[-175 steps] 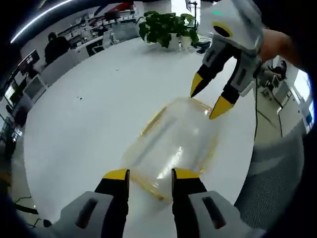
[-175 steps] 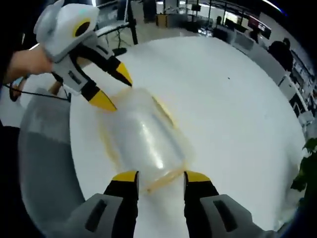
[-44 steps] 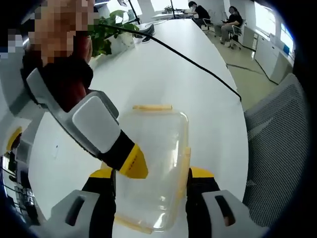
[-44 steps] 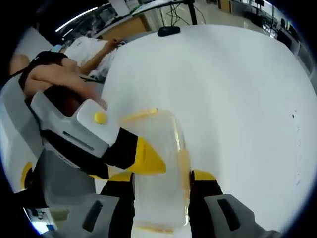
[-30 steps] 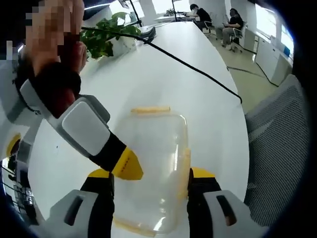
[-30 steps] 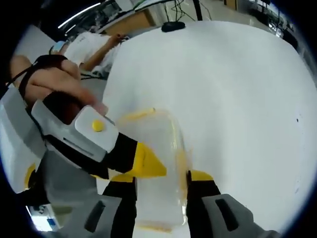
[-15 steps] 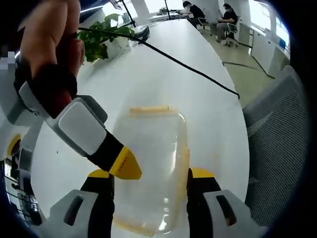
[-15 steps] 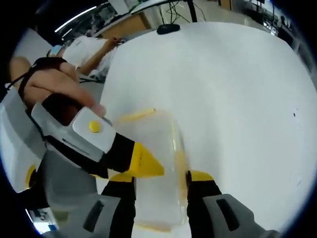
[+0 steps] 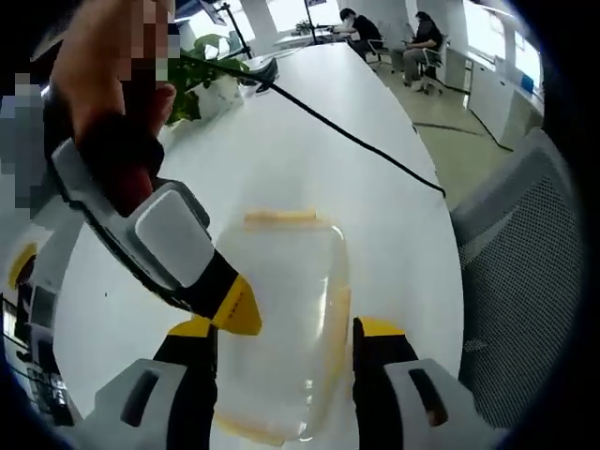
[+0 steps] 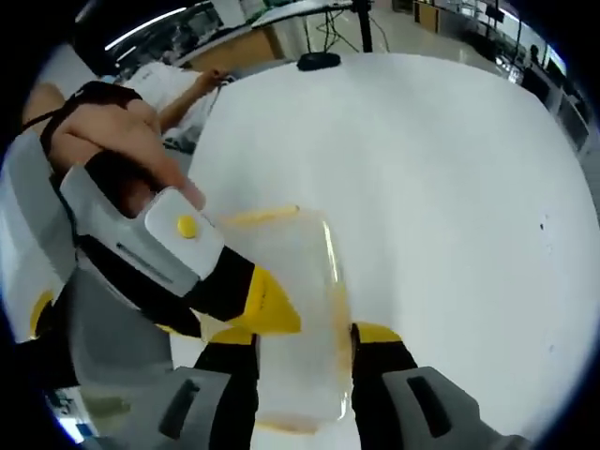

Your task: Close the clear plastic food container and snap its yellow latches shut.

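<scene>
Left gripper view looks down at the clear plastic food container (image 9: 281,323) lying on the round white surface (image 9: 309,150). My left claw (image 9: 281,330) has its two yellow-tipped jaws wide apart, one on each long side of the container. I cannot tell if the tips touch its walls. The lid is down on the box. A yellow latch (image 9: 279,217) lies flat along the far short end, another yellow latch (image 9: 336,323) runs along the right long side, and a third one (image 9: 246,431) shows at the near end.

My right claw (image 9: 234,309) comes in from the left, held by my hand (image 9: 112,66). Its yellow tip sits right at the left edge of the container. I see just one tip, so I cannot tell if its jaws are apart or together.

A black cable (image 9: 347,141) runs across the surface beyond the box. A green plant (image 9: 192,80) stands at the far edge. A grey mesh chair (image 9: 525,281) is beside the surface on the right. People (image 9: 384,33) sit at desks far back.

Right gripper view shows the same container (image 10: 295,319) between my right claw's (image 10: 298,335) open jaws. My left claw (image 10: 267,305) reaches in from the left, its yellow tip against the container's left side.
</scene>
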`<state>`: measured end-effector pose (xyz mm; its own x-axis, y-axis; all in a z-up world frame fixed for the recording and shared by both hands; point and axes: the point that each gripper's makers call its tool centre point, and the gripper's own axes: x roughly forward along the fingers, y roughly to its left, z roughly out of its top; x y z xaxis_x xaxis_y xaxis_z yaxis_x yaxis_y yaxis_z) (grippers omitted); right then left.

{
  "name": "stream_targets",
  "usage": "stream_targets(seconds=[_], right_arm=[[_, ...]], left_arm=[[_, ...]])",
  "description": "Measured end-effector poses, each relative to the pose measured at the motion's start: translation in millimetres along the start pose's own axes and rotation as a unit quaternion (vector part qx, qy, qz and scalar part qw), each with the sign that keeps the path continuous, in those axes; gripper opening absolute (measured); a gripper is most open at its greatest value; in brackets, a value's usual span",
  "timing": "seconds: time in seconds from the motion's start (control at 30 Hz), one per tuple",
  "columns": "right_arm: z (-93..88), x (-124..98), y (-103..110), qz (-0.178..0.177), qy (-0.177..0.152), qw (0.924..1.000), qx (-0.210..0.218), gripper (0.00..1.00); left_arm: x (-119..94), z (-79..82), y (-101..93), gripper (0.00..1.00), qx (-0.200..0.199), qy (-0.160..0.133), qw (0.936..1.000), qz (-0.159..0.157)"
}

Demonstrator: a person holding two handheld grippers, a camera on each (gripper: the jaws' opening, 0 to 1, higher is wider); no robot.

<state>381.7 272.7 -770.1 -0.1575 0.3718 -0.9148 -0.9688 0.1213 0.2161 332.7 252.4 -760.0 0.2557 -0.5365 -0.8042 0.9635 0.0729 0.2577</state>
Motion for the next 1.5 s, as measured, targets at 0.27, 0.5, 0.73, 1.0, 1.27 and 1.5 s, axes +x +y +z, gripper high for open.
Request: stream_targets(seconds=[0.27,0.5,0.73,1.0,1.27,1.5], right_arm=[[-1.2,-16.8,-1.6,-0.026,-0.056,0.9981,0.001,0.54],[-10.2,-22.6,8.7,-0.059,-0.056,0.9944,-0.068,0.74],[-19.9,-20.1,26.5,-0.076,-0.059,0.9883,-0.118,0.88],[-28.1,-8.9,36.7,-0.089,-0.051,0.9884,-0.112,0.88],[-37.8,-7.2,31.1,-0.109,-0.031,0.9890,-0.095,0.87],[-35.4,-3.5,30.5,-0.121,-0.040,0.9888,-0.078,0.84]], left_arm=[[-9.1,2.4,-2.0,0.82,-0.062,-0.018,0.9977,-0.020],[-14.2,-5.6,-3.1,0.91,-0.082,-0.008,0.9955,-0.048],[-19.8,-17.1,4.4,0.99,-0.060,0.011,0.9950,-0.080],[-16.6,-37.1,2.7,0.99,-0.026,0.046,0.9933,-0.103],[-12.7,-50.7,4.9,0.99,-0.015,0.062,0.9905,-0.122],[-9.1,-61.1,7.3,0.97,-0.003,0.072,0.9887,-0.132]])
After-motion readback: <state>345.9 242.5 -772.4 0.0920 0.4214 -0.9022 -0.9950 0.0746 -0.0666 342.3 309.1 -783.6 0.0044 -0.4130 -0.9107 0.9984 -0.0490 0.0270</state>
